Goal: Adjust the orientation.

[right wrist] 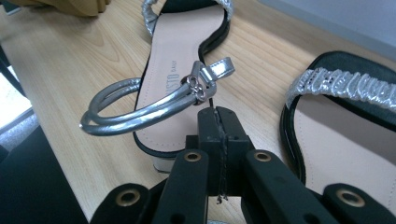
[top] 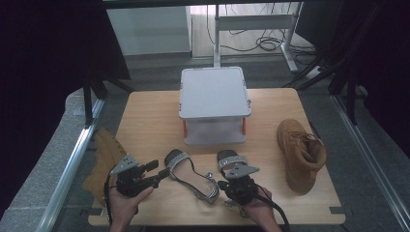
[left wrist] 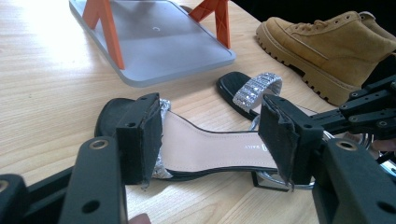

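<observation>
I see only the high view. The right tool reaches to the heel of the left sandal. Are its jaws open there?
Observer: No. The right tool is shut, pads together just under the buckle of the silver ankle strap.
Operator: Does it pinch the strap?
Observer: I cannot tell. The strap's loop stands raised above the black sandal with a sparkling toe band.
Operator: And the left tool?
Observer: The left tool is open, and that sandal lies beyond its pads, untouched.

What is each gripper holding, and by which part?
Left gripper: open at the black silver-strapped sandal, holding nothing. Right gripper: shut just below that sandal's silver ankle-strap buckle; any pinch cannot be told.
</observation>
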{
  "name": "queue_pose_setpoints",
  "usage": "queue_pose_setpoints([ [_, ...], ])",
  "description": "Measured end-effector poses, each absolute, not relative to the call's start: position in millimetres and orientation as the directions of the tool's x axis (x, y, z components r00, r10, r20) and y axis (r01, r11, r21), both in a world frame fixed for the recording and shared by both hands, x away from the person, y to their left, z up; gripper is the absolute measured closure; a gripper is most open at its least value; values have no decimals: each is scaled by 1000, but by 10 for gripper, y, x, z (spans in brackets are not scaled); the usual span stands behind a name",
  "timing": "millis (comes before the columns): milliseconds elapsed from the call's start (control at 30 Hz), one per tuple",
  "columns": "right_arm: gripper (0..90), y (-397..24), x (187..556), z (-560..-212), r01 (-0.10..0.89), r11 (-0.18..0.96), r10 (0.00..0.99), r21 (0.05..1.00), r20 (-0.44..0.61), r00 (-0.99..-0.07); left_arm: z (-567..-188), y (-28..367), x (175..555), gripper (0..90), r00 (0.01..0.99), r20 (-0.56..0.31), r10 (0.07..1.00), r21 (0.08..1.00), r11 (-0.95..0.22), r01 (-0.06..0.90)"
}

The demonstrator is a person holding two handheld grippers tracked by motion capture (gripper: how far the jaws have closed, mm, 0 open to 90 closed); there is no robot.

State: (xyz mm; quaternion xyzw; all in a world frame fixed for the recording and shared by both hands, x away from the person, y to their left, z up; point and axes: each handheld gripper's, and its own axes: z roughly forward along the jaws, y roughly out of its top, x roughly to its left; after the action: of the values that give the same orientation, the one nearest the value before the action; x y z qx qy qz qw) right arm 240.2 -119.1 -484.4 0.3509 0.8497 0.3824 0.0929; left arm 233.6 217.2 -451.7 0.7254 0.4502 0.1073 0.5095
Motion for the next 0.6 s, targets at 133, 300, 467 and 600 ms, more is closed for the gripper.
queue_pose_setpoints([
  [133, 897, -1181, 2414, -4861, 536, 468, 676, 703, 106, -729, -4508, 2181, 2328, 399, 573, -309, 759, 836, -71, 545],
  [300, 897, -1145, 2436, -4879, 542, 486, 678, 685, 96, -729, -4515, 2189, 2326, 397, 559, -311, 769, 833, -62, 549],
  [467, 897, -1117, 2445, -4892, 542, 498, 677, 677, 88, -731, -4532, 2206, 2333, 398, 552, -319, 771, 829, -55, 556],
  [600, 898, -1107, 2455, -4902, 551, 503, 682, 666, 87, -727, -4535, 2208, 2334, 399, 554, -318, 769, 828, -59, 557],
])
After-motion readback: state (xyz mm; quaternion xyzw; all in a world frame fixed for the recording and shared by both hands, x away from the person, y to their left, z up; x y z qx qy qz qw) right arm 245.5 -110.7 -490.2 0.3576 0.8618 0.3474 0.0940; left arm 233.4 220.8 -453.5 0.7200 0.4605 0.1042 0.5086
